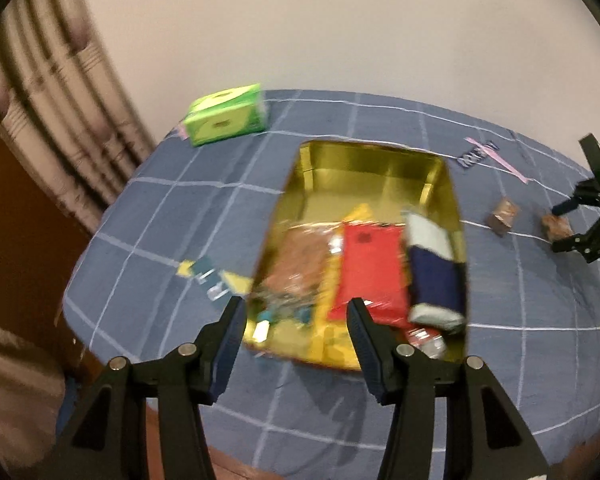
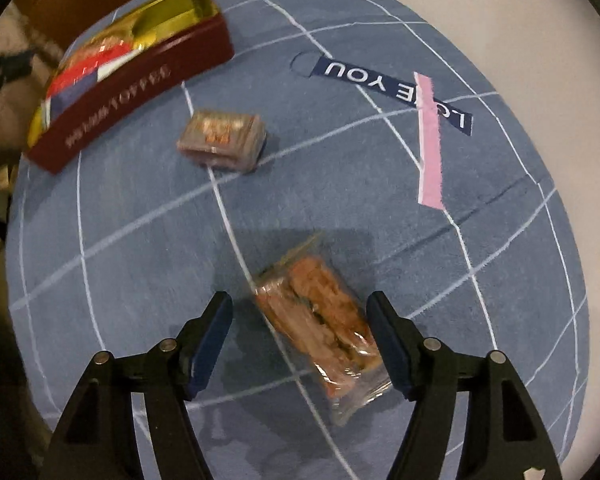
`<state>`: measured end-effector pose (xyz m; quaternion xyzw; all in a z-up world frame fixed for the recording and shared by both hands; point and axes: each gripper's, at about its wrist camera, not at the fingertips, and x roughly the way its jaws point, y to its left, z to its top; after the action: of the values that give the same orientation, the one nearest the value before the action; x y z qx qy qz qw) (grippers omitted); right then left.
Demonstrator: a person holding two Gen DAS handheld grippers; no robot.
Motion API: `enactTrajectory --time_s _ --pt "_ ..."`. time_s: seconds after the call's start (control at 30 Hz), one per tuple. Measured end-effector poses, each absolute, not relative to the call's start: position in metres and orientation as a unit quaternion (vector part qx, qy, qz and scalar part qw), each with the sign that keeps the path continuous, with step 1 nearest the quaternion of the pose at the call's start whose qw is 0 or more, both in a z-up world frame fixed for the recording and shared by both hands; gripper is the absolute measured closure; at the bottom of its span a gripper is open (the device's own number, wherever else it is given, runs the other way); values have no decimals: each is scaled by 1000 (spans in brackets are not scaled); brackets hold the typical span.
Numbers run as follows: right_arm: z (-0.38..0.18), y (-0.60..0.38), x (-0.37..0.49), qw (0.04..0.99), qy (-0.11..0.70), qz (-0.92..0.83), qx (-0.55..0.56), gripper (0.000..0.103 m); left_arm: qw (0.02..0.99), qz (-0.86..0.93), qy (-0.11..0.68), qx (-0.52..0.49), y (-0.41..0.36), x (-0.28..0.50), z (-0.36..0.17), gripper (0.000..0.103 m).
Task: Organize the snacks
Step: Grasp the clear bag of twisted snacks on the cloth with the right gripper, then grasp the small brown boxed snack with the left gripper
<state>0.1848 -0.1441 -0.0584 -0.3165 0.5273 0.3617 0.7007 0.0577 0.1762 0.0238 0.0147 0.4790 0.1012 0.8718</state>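
Wide-spread, the right claw (image 2: 300,344) straddles a clear cookie packet (image 2: 320,320) on the blue bed cover (image 2: 140,240). Equally wide and empty, the left claw (image 1: 296,332) hangs over the gold-lined tin (image 1: 380,176) of snacks.

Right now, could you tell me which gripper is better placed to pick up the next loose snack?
Right. The right gripper is open with the cookie packet between its fingers; the left gripper hangs open over the tin.

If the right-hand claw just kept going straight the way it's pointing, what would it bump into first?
Most likely the clear-wrapped cookie pack: it lies between the open fingers of the right gripper, on the blue cloth. Depth is hard to judge, though.
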Motion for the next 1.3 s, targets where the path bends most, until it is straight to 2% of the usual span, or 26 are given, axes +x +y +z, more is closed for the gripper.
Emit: enactTrajectory --time_s 0.27,0.4,0.5,0.57,0.97,1.3 --pt "-62 -187 164 765 506 336 -214 56 878 37 476 19 117 105 25 50" --pt "-62 -202 153 818 487 280 -127 58 883 13 469 24 87 125 24 50" --pt "-65 -199 141 849 462 233 -108 60 882 -9 468 44 64 135 17 50" --pt "-65 -198 132 865 446 202 -107 66 880 -21 472 56 52 141 12 50" --pt "-67 -211 124 903 420 66 -58 68 863 -51 493 100 13 170 -23 50" --pt "-69 -217 126 910 410 50 -48 68 854 -88 498 123 -6 186 -32 50"
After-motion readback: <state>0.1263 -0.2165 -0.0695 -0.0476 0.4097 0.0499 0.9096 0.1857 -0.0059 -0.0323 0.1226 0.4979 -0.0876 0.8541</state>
